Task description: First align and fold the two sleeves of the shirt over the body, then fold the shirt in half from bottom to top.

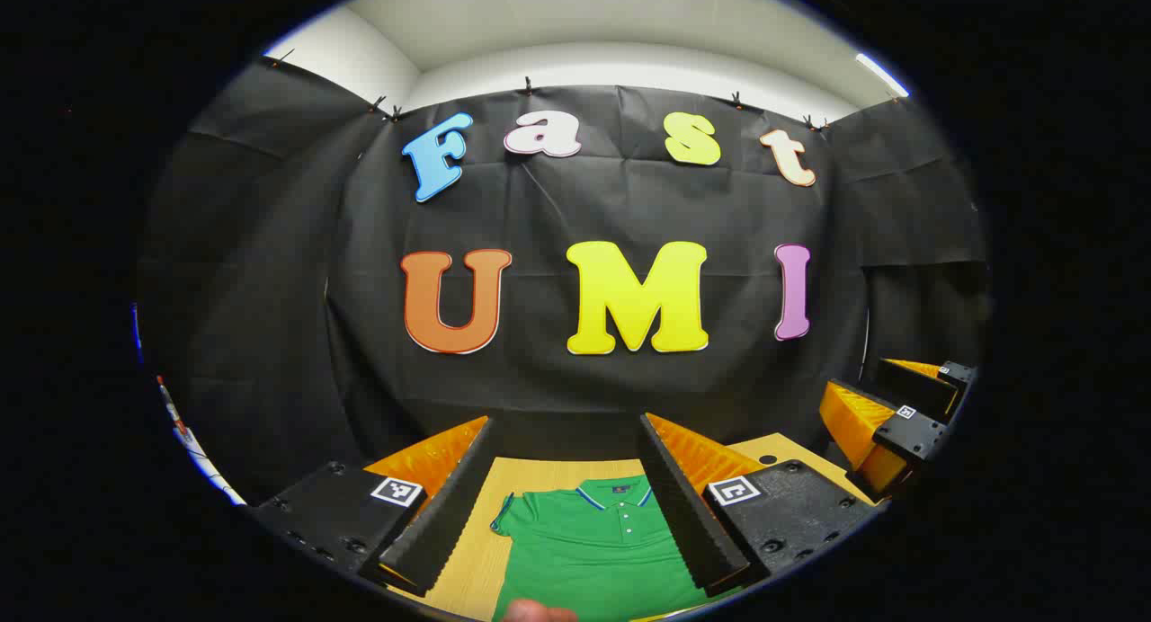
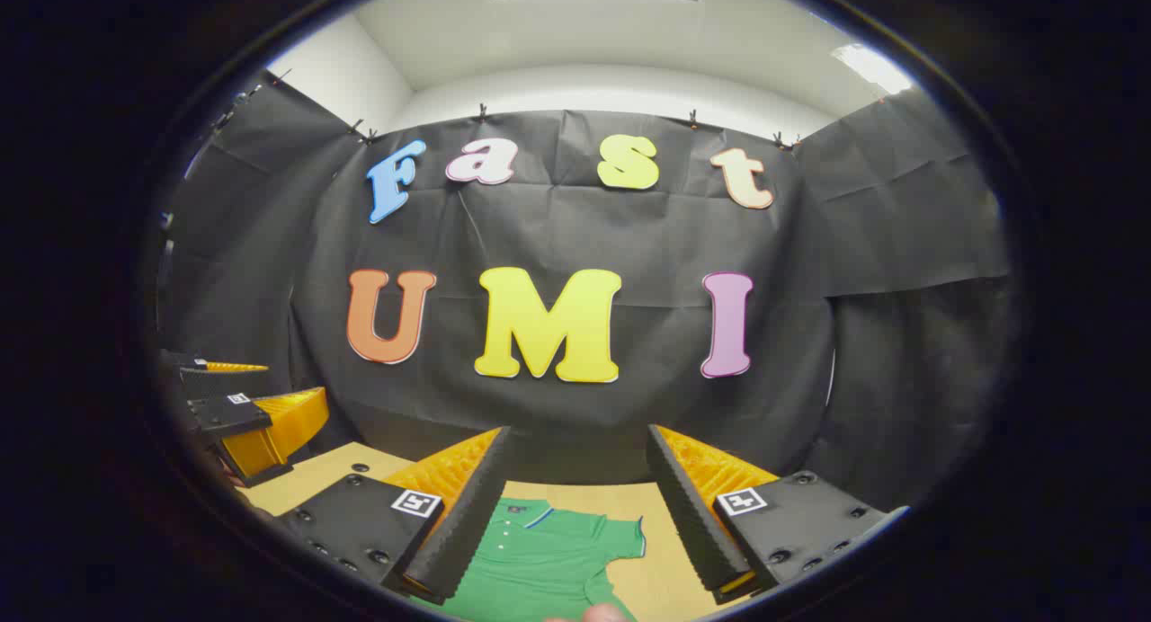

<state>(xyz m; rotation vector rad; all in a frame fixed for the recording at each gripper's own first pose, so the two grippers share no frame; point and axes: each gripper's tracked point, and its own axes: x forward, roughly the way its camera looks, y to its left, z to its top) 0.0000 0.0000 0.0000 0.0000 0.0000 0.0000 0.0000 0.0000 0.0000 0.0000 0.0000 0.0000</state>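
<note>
A green polo shirt [image 1: 589, 541] lies flat on the wooden table [image 1: 539, 469], collar toward the back wall. Its short sleeve [image 1: 505, 517] is spread out to the side. My left gripper [image 1: 566, 424] hovers above the shirt, open, with nothing between its fingers. In the right gripper view the same shirt [image 2: 548, 559] shows its collar and other sleeve [image 2: 628, 539], also spread out. My right gripper [image 2: 577, 433] is open and empty above it. Each gripper also appears at the edge of the other's view: the right one [image 1: 861, 377], the left one [image 2: 295, 379].
The black cloth wall [image 1: 593, 388] stands close behind the table's far edge. Bare wood [image 2: 665, 568] shows beside the shirt. A bit of a person's hand [image 1: 538, 611] pokes in at the bottom edge, as does another bit [image 2: 598, 613] in the right gripper view.
</note>
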